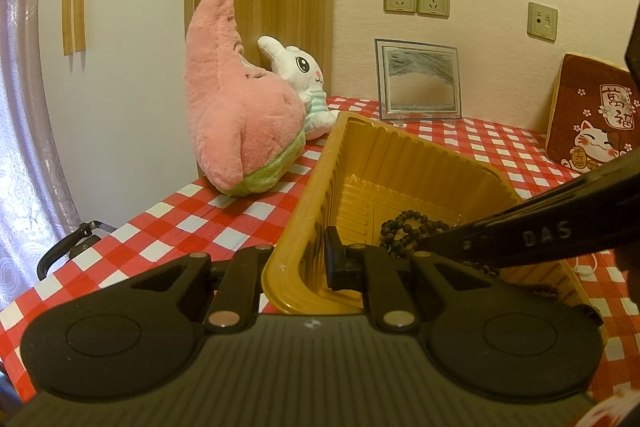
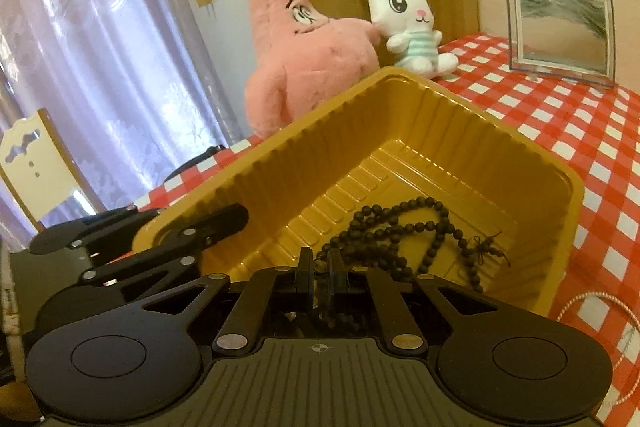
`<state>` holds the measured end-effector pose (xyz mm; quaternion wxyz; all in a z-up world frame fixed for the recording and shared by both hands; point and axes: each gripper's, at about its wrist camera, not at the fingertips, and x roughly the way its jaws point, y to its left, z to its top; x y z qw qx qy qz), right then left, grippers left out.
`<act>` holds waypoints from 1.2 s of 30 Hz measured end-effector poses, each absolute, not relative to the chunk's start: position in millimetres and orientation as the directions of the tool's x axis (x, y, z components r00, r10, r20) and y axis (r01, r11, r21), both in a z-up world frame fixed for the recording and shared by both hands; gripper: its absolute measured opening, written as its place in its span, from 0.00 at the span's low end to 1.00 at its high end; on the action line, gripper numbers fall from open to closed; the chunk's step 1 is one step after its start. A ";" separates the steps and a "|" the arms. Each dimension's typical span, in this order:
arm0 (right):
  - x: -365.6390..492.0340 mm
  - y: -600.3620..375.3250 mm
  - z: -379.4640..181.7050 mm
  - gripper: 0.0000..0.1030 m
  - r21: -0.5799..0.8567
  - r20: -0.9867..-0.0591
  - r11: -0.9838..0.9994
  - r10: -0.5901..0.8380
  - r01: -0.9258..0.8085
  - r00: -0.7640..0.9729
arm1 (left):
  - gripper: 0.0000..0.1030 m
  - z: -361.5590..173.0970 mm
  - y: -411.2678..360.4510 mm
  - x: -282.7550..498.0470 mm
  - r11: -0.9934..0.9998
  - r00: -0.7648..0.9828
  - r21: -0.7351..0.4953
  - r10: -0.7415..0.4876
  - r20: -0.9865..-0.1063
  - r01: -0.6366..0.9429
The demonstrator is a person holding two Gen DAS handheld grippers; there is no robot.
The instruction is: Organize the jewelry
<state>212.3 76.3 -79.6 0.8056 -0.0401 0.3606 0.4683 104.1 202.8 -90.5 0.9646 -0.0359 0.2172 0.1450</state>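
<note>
Both tongs are seen at the near edge of a gold plastic tray [image 2: 400, 131] on a red-and-white checked tablecloth [image 2: 580, 131]. On the left, the left gripper [image 1: 298, 263] is closed on the tray's near wall, one finger inside and one outside it. To its right, the right gripper [image 2: 320, 281] is nearly shut, a strand of the dark bead necklace [image 2: 404, 231] pinched between its fingers; the rest of the strand is coiled on the tray floor just ahead of them. Beyond the tray, a pink plush star [image 2: 304, 55] and a white plush rabbit [image 2: 408, 27] are propped together. Right of the right gripper, a red-and-white cord [image 2: 600, 297] lies on the cloth.
</note>
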 end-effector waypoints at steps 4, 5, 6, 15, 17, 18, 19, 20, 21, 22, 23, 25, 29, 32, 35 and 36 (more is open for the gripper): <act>214.2 82.8 -81.2 0.07 0.266 -0.616 0.551 0.728 -0.791 0.300 | 0.12 -90.2 202.2 104.2 0.956 0.864 -0.005 0.264 -0.429 -0.295; 214.3 83.4 -81.0 0.07 0.264 -0.614 0.554 0.728 -0.790 0.305 | 0.12 -90.3 202.5 104.2 0.956 0.864 -0.005 0.264 -0.429 -0.295; 214.7 84.3 -80.7 0.07 0.263 -0.615 0.557 0.726 -0.788 0.308 | 0.12 -90.3 202.1 104.2 0.956 0.864 -0.005 0.264 -0.429 -0.294; 216.6 82.8 -76.9 0.27 0.269 -0.625 0.579 0.713 -0.770 0.318 | 0.12 -90.2 202.1 104.2 0.955 0.864 -0.005 0.265 -0.429 -0.295; 215.2 80.2 -75.5 0.47 0.269 -0.617 0.587 0.714 -0.763 0.331 | 0.12 -90.2 202.8 104.2 0.956 0.864 -0.003 0.265 -0.428 -0.295; 214.4 77.9 -74.3 0.48 0.271 -0.609 0.591 0.717 -0.760 0.340 | 0.12 -90.2 202.6 104.2 0.955 0.864 -0.003 0.265 -0.429 -0.295; 214.2 76.1 -73.4 0.48 0.272 -0.608 0.594 0.716 -0.757 0.344 | 0.12 -90.2 202.0 104.3 0.955 0.864 -0.004 0.265 -0.429 -0.295; 213.9 74.6 -72.5 0.49 0.274 -0.608 0.598 0.715 -0.753 0.346 | 0.12 -90.4 203.2 104.4 0.955 0.863 -0.004 0.265 -0.429 -0.296; 213.9 72.1 -71.5 0.49 0.278 -0.606 0.602 0.714 -0.748 0.350 | 0.12 -90.2 202.1 104.3 0.955 0.863 -0.005 0.265 -0.429 -0.296; 213.6 68.6 -70.6 0.50 0.280 -0.603 0.608 0.714 -0.743 0.356 | 0.12 -90.2 202.0 104.3 0.955 0.864 -0.004 0.265 -0.429 -0.296; 213.3 65.4 -70.1 0.52 0.281 -0.601 0.612 0.713 -0.739 0.362 | 0.12 -90.3 202.8 104.2 0.955 0.864 -0.004 0.266 -0.428 -0.296; 212.2 57.4 -69.1 0.56 0.282 -0.600 0.624 0.707 -0.729 0.373 | 0.12 -90.2 201.6 104.2 0.955 0.863 -0.004 0.266 -0.429 -0.297; 209.1 34.9 -67.6 0.60 0.298 -0.596 0.646 0.701 -0.702 0.392 | 0.12 -90.0 201.6 104.4 0.955 0.864 -0.002 0.267 -0.428 -0.296; 205.5 12.1 -66.3 0.61 0.295 -0.598 0.672 0.685 -0.679 0.417 | 0.12 -89.9 201.1 104.8 0.955 0.864 0.000 0.268 -0.427 -0.297; 204.1 -9.4 -64.7 0.62 0.298 -0.599 0.702 0.665 -0.647 0.446 | 0.12 -89.8 201.6 105.4 0.955 0.863 0.000 0.270 -0.427 -0.298; 204.2 -17.2 -64.7 0.62 0.296 -0.602 0.715 0.655 -0.634 0.457 | 0.12 -89.8 200.9 105.1 0.955 0.864 0.001 0.269 -0.427 -0.297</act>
